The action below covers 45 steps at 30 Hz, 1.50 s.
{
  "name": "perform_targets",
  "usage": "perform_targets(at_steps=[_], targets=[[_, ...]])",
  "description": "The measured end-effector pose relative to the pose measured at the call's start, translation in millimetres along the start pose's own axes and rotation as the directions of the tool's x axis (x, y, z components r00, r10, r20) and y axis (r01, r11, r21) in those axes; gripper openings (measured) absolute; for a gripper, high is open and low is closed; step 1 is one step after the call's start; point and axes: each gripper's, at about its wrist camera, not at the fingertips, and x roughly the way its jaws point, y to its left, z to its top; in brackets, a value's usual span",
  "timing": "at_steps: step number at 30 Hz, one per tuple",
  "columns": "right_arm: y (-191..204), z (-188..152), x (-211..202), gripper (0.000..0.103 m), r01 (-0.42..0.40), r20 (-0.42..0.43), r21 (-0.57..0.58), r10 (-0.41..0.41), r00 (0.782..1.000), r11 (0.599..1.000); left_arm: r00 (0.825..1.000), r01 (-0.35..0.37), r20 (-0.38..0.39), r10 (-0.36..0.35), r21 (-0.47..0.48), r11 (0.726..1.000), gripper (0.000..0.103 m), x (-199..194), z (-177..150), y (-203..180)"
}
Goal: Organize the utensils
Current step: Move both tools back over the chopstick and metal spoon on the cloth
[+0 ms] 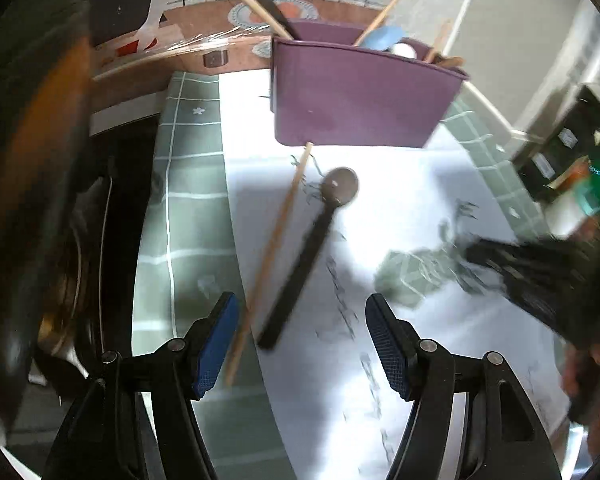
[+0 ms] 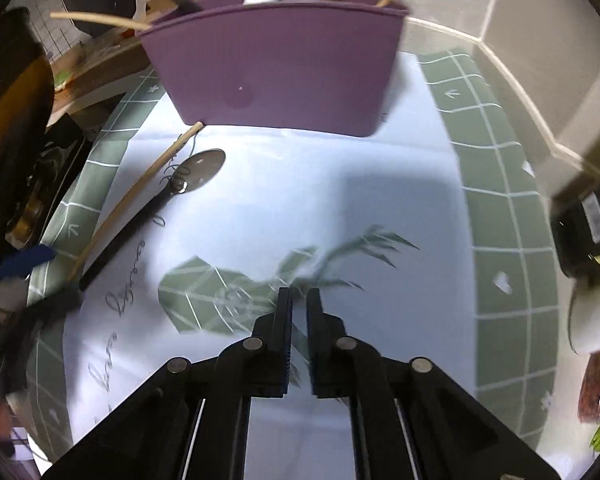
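On the left side, the left claw hung low over the worktop, its blue-padded fingers spread wide apart with nothing between the pads. Just ahead of that gap lay a wooden chopstick, running diagonally away from the left finger up to the foot of the purple holder, its far tip touching or nearly touching the holder's base. Right beside it, on its right, lay the black-handled spoon, round metal bowl pointing toward the holder, handle end sitting between the open fingers' line of sight; spoon and chopstick lay close together, almost parallel. Both rested on a white cloth with a green grid border and a leaf print.

Middle of the scene, the purple holder stood upright at the back of the cloth, already stocked: wooden sticks, a dark handle, a blue utensil and a white rounded piece poked above its rim.

Over to the right, the right claw hovered above the leaf print, its black fingers drawn nearly together with only a thin slit left, gripping nothing. In the left wrist view it showed as a dark blur at the right edge. Dark boxes sat at the worktop's far right edge.
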Motion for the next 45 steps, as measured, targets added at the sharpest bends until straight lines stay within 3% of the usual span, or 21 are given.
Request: perform_targets(at_steps=[4, 8, 14, 18, 21, 24, 28, 36, 37, 39, 45], targets=[[-7, -12, -18, 0.008, -0.028, 0.023, -0.006, 0.028, 0.999, 1.000, 1.000, -0.001, -0.028, -0.002, -0.079, 0.997, 0.066, 20, 12, 14], [-15, -22, -27, 0.012, -0.065, 0.032, -0.008, 0.065, 0.997, 0.998, 0.995, 0.051, -0.079, -0.062, -0.136, 0.989, 0.066, 32, 4, 15], [3, 2, -9, 0.024, -0.127, 0.033, 0.008, 0.126, 0.991, 0.992, 0.986, 0.115, -0.100, -0.132, -0.158, 0.981, 0.066, 20, -20, -5], [25, 18, 6, 0.025, -0.173, 0.023, 0.008, 0.172, 0.985, 0.985, 0.980, 0.152, -0.100, -0.171, -0.179, 0.972, 0.066, 6, -35, -10], [43, 30, 18, 0.025, -0.192, 0.016, 0.004, 0.192, 0.981, 0.981, 0.987, 0.119, -0.084, -0.136, -0.183, 0.976, 0.066, -9, -43, -7], [56, 44, 29, 0.025, -0.194, 0.021, 0.025, 0.193, 0.981, 0.981, 0.999, 0.011, -0.047, -0.019, -0.153, 0.988, 0.066, -27, -50, -1], [73, 59, 46, 0.025, -0.167, 0.003, 0.038, 0.167, 0.986, 0.985, 0.997, -0.072, -0.042, 0.068, -0.104, 0.992, 0.066, -35, -58, 5], [88, 64, 48, 0.023, -0.066, 0.016, -0.081, 0.068, 0.998, 0.995, 0.998, -0.057, -0.033, 0.054, -0.099, 0.993, 0.066, -43, -54, 11], [85, 61, 45, 0.021, -0.042, 0.023, -0.104, 0.045, 0.999, 0.994, 0.998, -0.056, -0.033, 0.053, -0.097, 0.994, 0.066, -40, -51, 9], [77, 56, 40, 0.007, 0.007, 0.030, -0.134, -0.003, 1.000, 0.991, 0.998, -0.051, -0.034, 0.048, -0.096, 0.994, 0.066, -34, -42, 7], [25, 35, 29, 0.006, 0.039, 0.022, -0.096, -0.037, 0.999, 0.995, 1.000, -0.016, -0.009, 0.015, -0.101, 0.995, 0.066, -18, -13, 0]])
